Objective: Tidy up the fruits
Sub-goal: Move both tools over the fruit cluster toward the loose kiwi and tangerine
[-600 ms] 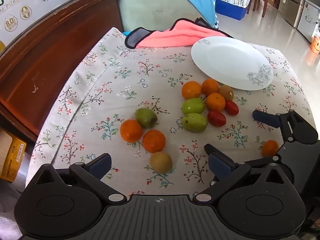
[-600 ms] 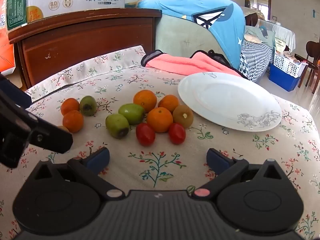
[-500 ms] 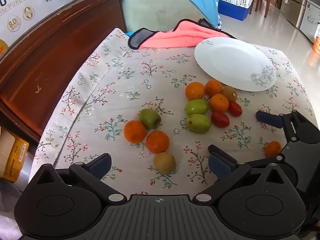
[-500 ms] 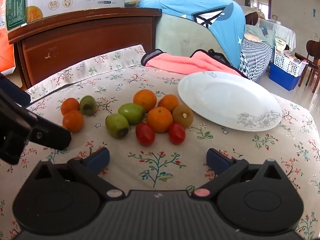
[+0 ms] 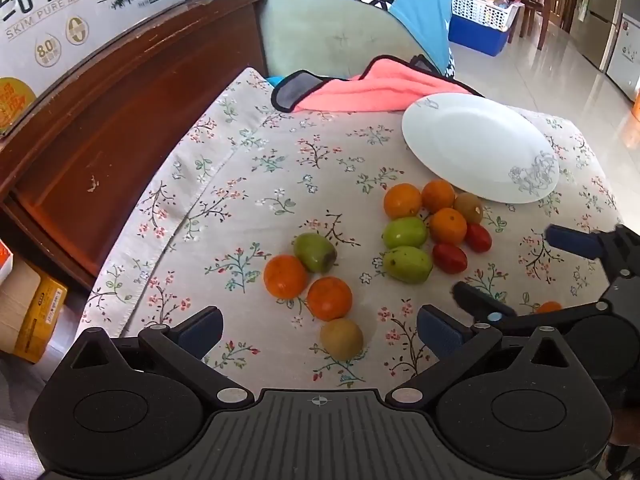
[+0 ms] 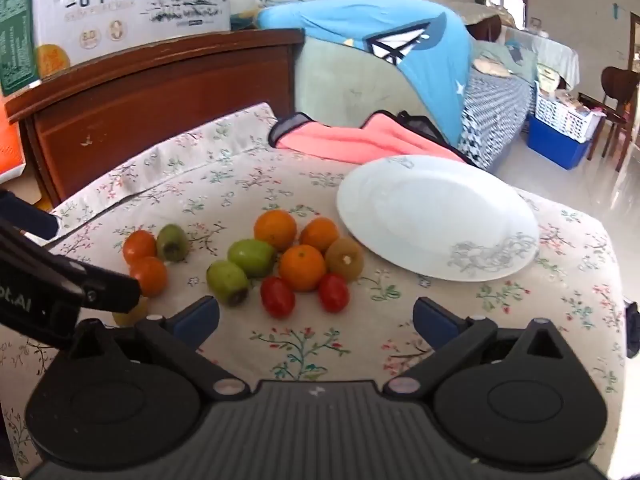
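Fruits lie on a floral tablecloth (image 5: 248, 184). A near group holds two oranges (image 5: 285, 276), a green fruit (image 5: 315, 252) and a brown kiwi (image 5: 341, 339). A far cluster of oranges (image 5: 402, 200), green fruits (image 5: 407, 264), a kiwi and two red tomatoes (image 5: 449, 257) lies beside an empty white plate (image 5: 476, 148). My left gripper (image 5: 318, 330) is open, just short of the near kiwi. My right gripper (image 6: 316, 318) is open and empty, just short of the tomatoes (image 6: 277, 296). The plate (image 6: 436, 216) is at its far right. One orange (image 5: 549, 307) lies half hidden behind the right gripper.
A pink towel (image 5: 376, 92) lies at the table's far edge. A dark wooden headboard (image 5: 100, 120) with a milk carton box (image 5: 60, 12) stands to the left. A blue-covered sofa (image 6: 380, 60) is behind. The table's right edge drops to a tiled floor.
Both grippers have drawn slightly nearer the fruit. Nothing was grasped or moved on the table.
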`<state>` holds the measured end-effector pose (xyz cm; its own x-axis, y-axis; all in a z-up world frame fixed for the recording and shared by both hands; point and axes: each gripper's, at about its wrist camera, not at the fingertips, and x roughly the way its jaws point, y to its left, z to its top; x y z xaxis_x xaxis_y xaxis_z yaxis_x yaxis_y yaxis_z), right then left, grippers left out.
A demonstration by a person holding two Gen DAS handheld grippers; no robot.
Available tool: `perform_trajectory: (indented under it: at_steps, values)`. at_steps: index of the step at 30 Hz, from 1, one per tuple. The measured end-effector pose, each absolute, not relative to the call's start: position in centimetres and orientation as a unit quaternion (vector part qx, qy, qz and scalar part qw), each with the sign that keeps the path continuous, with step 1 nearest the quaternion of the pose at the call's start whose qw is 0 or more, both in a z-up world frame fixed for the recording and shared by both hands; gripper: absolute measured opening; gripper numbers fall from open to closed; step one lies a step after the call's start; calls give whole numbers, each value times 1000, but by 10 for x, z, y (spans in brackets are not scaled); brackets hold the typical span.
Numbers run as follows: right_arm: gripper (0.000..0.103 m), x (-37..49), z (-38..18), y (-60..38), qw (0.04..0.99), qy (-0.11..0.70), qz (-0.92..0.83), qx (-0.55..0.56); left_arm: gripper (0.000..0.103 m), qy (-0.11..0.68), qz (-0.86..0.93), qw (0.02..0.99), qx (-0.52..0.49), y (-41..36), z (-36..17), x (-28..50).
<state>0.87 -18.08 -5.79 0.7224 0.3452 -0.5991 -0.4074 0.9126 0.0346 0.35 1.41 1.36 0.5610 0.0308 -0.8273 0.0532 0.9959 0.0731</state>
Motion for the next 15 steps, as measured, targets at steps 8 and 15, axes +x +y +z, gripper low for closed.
perform_trajectory:
  at_steps: [8, 15]
  values:
    - [102, 14, -44, -193, 913, 379, 149, -14, 103, 466, 9, 883, 47, 17, 15, 3]
    - [102, 9, -13, -204, 913, 389, 120, 13, 103, 477, 13, 878, 45, 16, 12, -1]
